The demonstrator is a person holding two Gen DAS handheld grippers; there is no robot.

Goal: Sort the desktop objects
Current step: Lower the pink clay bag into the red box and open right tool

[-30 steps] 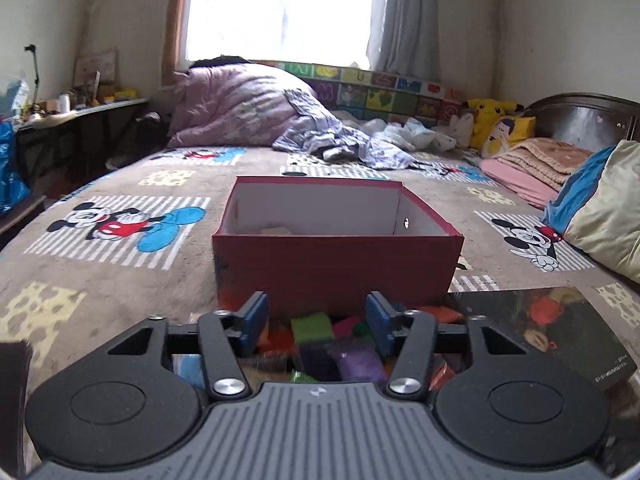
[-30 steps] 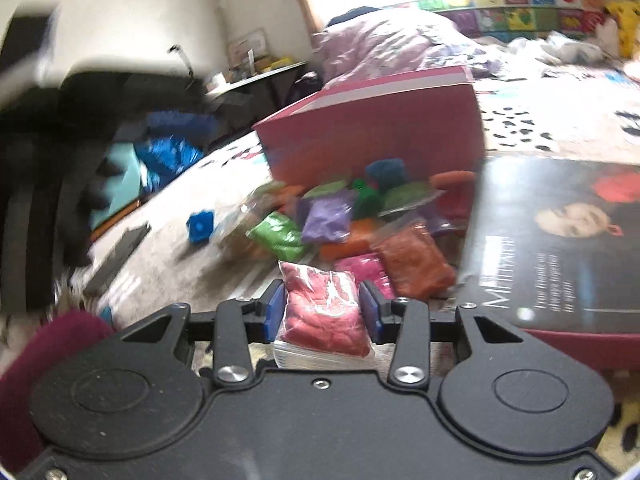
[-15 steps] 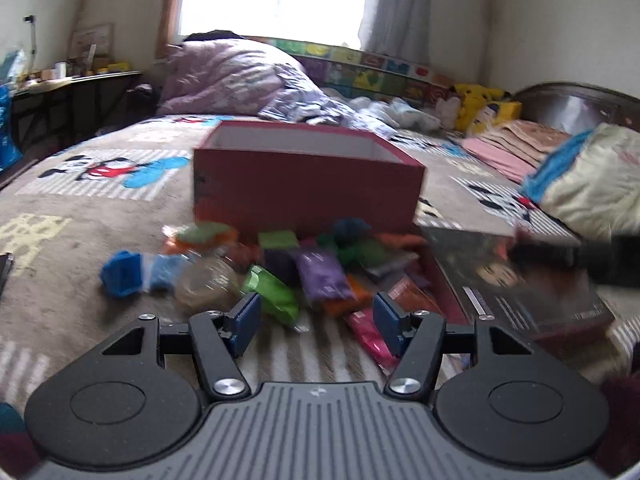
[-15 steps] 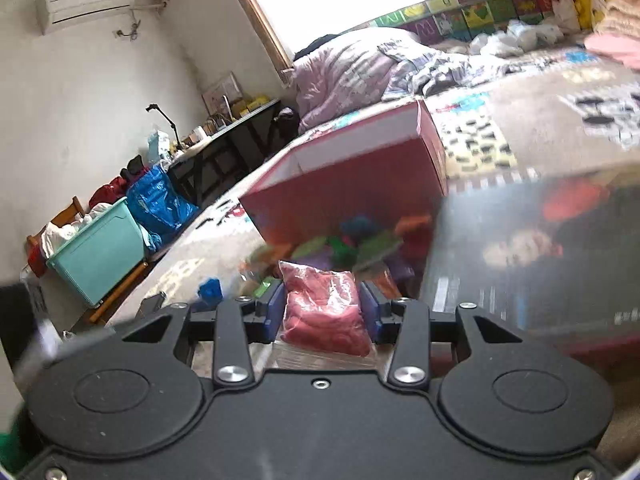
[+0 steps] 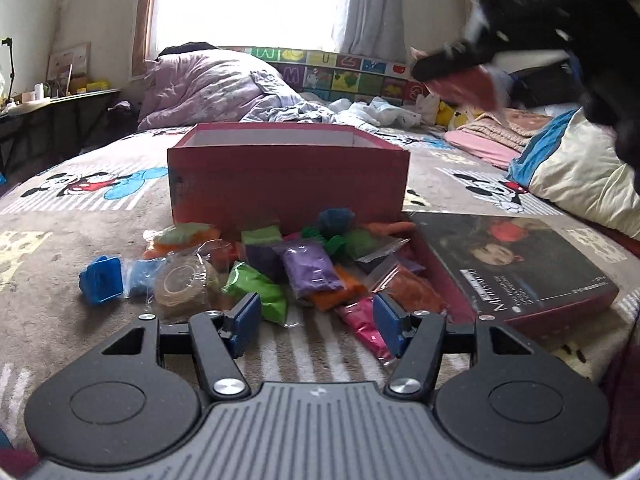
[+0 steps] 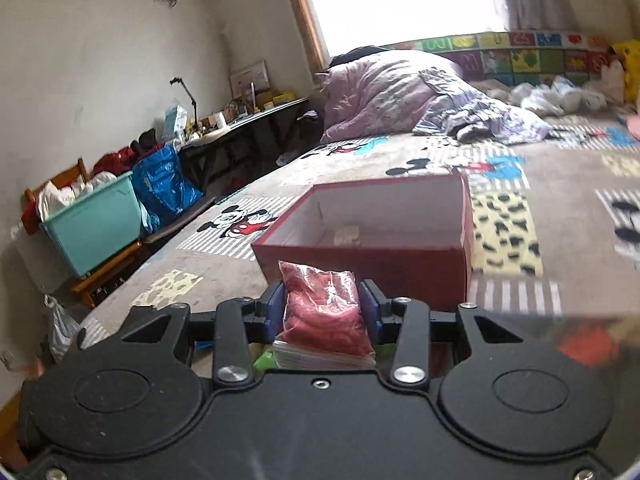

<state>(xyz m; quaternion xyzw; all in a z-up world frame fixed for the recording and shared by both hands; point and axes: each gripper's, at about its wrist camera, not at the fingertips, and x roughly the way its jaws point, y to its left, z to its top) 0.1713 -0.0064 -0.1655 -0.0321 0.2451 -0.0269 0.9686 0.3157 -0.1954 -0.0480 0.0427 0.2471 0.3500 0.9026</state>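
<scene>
Red bag [image 6: 326, 312], long axis pointing forward, sits clenched in my right gripper [image 6: 323, 307], with the open red box [image 6: 384, 232] just ahead and below. My left gripper [image 5: 316, 322] hangs released over the pile of bags [image 5: 280, 268], so the right does the drop.

Red box [image 5: 288, 184], purple bag [image 5: 310, 266], green bag [image 5: 256, 290], blue-padded claw [image 5: 316, 320], Mickey-patterned bedspread [image 5: 92, 184].

Daylight floods from the overexposed window [image 5: 256, 0] at top centre; fisheye bends the edges. The right gripper [image 5: 540, 20] smears with motion blur at upper right.
</scene>
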